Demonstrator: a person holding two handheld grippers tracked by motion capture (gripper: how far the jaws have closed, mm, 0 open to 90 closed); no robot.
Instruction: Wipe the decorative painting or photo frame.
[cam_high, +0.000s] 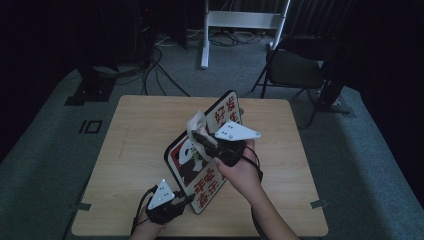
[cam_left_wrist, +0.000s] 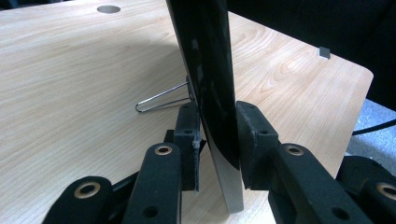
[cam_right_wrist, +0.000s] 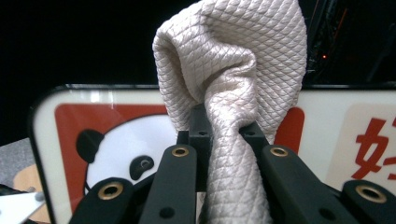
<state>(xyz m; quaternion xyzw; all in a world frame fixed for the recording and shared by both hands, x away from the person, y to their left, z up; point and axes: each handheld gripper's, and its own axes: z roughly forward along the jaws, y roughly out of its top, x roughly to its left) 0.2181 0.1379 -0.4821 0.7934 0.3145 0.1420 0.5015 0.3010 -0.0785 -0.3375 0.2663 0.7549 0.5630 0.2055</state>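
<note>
While the framed panda sign (cam_high: 202, 160) stands tilted on its lower edge near the middle of the worktop (cam_high: 135, 150), the left tongs (cam_high: 186, 200) pinch its corner at six o'clock. At twelve o'clock from them, the right tongs (cam_high: 200, 136) clamp a bunched, cream quilted cloth (cam_high: 196, 121) against the sign's face. A wire stand (cam_left_wrist: 163, 99) props its back.

In the right gripper view the cloth (cam_right_wrist: 233, 74) hides the middle of the panda sign (cam_right_wrist: 116, 135), whose red characters run off the right edge. In the high view that sign's characters (cam_high: 226, 112) are too small to read.
</note>
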